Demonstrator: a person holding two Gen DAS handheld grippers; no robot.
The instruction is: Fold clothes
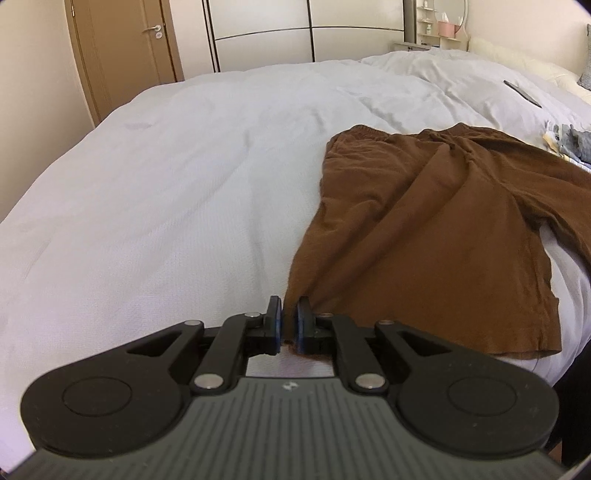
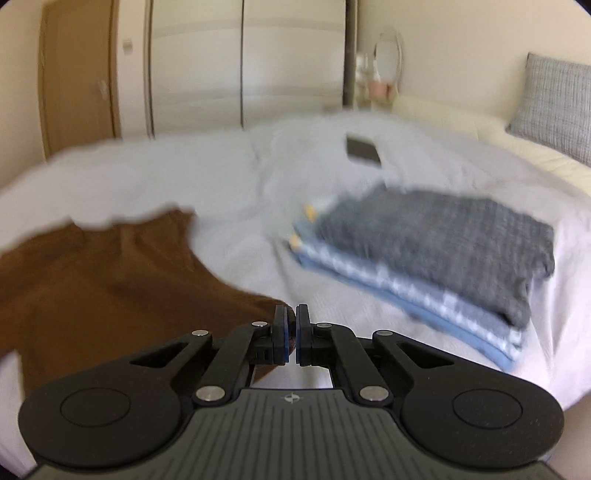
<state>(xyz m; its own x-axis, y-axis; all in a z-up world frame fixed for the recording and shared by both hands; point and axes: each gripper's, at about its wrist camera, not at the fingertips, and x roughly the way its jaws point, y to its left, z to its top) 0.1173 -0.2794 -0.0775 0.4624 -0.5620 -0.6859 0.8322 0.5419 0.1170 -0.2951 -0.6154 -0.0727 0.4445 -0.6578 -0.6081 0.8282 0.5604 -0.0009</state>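
A pair of brown shorts (image 1: pixel 424 221) lies spread on the white bed (image 1: pixel 166 184), waistband at the far end, legs toward me. My left gripper (image 1: pixel 287 314) is shut on the near left hem corner of the shorts. In the right wrist view the shorts (image 2: pixel 103 273) lie to the left, blurred. My right gripper (image 2: pixel 291 325) is shut on the near right hem corner of the shorts.
A stack of folded clothes (image 2: pixel 436 258), grey on top of blue, sits on the bed at the right. A dark phone (image 2: pixel 364 149) lies further back. A grey pillow (image 2: pixel 557 103) is at the far right. A wardrobe (image 1: pixel 303 33) and a door (image 1: pixel 125 48) stand behind the bed.
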